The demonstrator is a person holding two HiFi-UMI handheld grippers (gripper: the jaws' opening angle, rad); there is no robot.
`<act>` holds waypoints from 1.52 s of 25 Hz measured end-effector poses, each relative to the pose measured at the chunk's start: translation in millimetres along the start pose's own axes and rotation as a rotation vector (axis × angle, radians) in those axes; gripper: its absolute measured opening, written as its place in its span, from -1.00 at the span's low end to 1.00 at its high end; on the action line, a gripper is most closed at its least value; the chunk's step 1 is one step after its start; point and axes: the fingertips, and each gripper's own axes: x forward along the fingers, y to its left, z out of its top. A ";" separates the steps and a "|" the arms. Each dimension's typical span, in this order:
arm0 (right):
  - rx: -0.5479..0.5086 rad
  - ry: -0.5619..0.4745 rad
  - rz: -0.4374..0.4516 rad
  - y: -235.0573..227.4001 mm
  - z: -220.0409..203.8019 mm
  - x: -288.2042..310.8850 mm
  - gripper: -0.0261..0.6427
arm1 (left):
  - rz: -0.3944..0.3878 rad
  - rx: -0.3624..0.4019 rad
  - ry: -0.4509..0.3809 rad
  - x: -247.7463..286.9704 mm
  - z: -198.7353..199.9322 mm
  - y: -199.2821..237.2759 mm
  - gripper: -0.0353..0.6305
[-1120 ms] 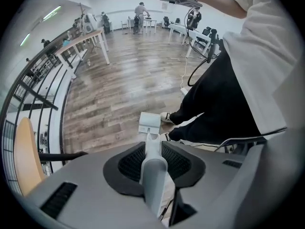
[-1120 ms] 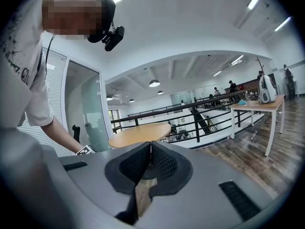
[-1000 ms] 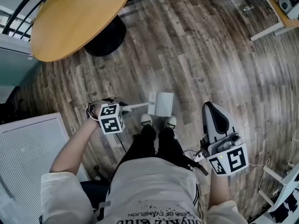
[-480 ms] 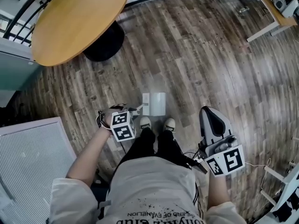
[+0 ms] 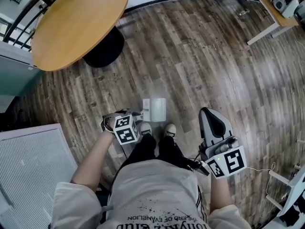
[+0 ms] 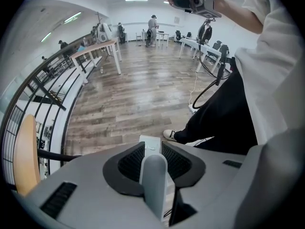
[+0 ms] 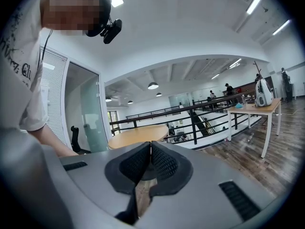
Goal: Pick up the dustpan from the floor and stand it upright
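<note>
Open wooden floor (image 5: 205,56) lies clear ahead and to the right. A round table (image 5: 76,23) on a dark base (image 5: 102,49) blocks the upper left. A white slatted panel (image 5: 33,166) fills the lower left. The person's shoes (image 5: 170,129) stand just beside the dustpan (image 5: 156,109).

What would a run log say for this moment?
left gripper: shut on dustpan handle | right gripper: shut, empty | dustpan: by shoes
</note>
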 end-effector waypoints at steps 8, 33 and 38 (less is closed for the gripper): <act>-0.008 0.001 0.013 5.8 2.9 -2.1 -0.84 | -0.008 0.025 0.023 -2.4 -8.0 -4.0 -0.41; -0.048 0.043 0.038 19.8 4.5 0.0 -0.84 | 0.260 -0.686 -0.941 -233.5 102.6 53.0 -0.74; -0.044 0.153 0.009 31.5 -17.1 6.9 -0.84 | 0.398 -0.801 -0.946 -240.8 104.3 42.7 -0.80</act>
